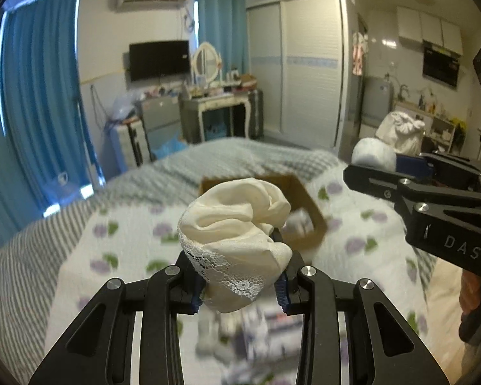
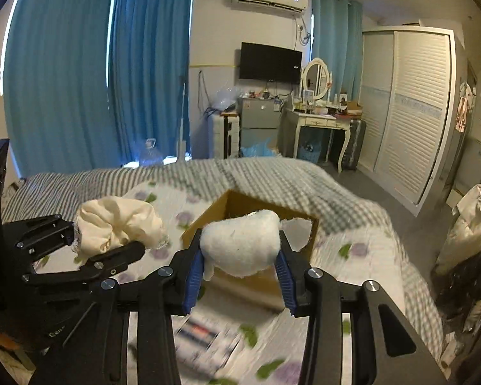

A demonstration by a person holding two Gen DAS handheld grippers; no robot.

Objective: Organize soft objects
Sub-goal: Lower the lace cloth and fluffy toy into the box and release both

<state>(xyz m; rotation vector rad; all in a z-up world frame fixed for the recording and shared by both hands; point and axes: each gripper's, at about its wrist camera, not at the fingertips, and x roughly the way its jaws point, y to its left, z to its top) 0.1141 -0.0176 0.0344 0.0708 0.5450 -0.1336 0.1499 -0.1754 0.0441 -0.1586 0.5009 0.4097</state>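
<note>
My left gripper (image 1: 234, 256) is shut on a crumpled cream cloth (image 1: 237, 221) with a lace edge and holds it up above the bed. In the right wrist view the left gripper (image 2: 109, 235) and its cream cloth (image 2: 118, 224) are at the left. My right gripper (image 2: 240, 250) is shut on a white fluffy lump (image 2: 240, 243), its blue pads pressing both sides. The left wrist view shows the right gripper (image 1: 375, 163) and its lump (image 1: 373, 154) at the right. An open cardboard box (image 2: 208, 221) sits on the bed just beyond both grippers, also in the left wrist view (image 1: 308, 199).
The bed carries a white floral blanket (image 2: 352, 250) over a grey striped cover (image 2: 80, 186). Blurred small items lie on the blanket under the grippers. Beyond the bed are a dressing table (image 2: 317, 122), a wardrobe (image 2: 410, 112) and blue curtains. A white bundle (image 2: 465, 224) stands at the right.
</note>
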